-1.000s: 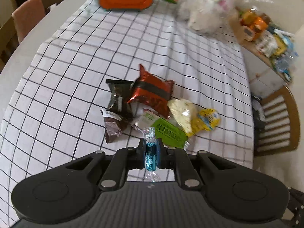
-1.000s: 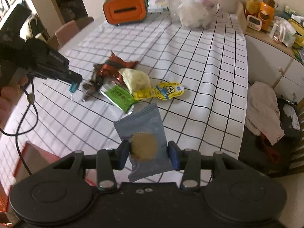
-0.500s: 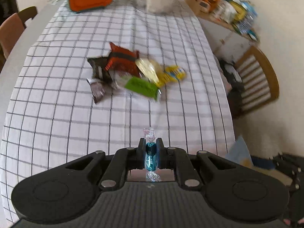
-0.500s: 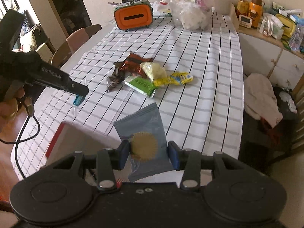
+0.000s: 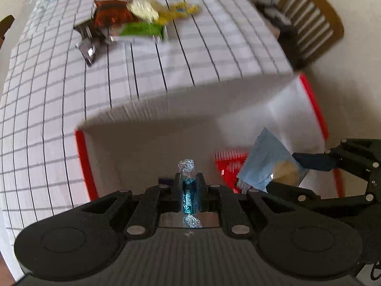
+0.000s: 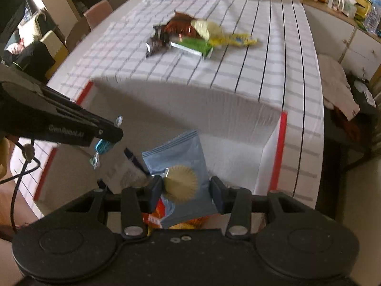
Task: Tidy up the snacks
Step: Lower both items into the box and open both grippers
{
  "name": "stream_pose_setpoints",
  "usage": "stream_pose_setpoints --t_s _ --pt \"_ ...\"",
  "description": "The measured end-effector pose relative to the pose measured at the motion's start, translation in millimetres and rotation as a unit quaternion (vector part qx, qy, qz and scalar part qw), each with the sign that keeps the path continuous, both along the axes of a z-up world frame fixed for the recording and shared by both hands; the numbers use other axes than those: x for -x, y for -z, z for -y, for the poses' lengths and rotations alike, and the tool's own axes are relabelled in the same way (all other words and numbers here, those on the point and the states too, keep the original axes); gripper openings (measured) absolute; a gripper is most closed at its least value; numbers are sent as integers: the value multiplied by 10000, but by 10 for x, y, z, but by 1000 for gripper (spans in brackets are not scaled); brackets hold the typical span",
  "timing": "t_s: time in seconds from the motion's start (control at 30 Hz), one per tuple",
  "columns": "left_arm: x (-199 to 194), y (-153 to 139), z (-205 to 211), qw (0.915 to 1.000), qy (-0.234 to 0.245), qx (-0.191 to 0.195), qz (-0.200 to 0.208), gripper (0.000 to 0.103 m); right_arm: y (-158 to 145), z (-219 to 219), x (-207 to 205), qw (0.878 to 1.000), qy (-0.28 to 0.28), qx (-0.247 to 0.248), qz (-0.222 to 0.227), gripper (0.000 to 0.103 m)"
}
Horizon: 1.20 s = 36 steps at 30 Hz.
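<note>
Over the red-edged box, we hold blue candy in left tool, blue packet in right tool, poised for dropping in.

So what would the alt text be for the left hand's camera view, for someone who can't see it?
The left gripper pinches a blue wrapped candy above an open white box with red edges. Beside it, the right gripper holds a pale blue snack packet over the same box. More snacks lie behind on a checked tablecloth.
</note>
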<state>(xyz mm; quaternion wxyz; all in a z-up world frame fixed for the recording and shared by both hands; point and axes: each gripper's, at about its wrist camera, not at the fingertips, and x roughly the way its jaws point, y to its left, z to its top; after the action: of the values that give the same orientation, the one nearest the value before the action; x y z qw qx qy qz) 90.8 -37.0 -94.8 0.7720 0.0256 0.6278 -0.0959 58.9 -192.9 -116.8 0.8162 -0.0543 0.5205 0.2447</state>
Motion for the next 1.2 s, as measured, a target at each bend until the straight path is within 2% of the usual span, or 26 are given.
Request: stream_pose_setpoints --t_s 0.13,0.37,0.53,0.97,1.2 --pt "65 135 93 9995 108 -185 -220 10 148 -49 146 9999 -13 117 -122 43" --pt "70 421 208 9949 273 -423 -870 10 269 -124 246 9993 -40 268 -260 43" --pt "58 527 208 9924 259 -560 -1067 10 306 -149 249 9990 -33 304 -323 43" --pt "58 537 139 9934 235 -477 -1018 11 285 -78 204 9986 212 132 -460 45" --pt "196 292 56 9964 278 -167 -787 11 100 -3 253 9987 353 -132 -332 48"
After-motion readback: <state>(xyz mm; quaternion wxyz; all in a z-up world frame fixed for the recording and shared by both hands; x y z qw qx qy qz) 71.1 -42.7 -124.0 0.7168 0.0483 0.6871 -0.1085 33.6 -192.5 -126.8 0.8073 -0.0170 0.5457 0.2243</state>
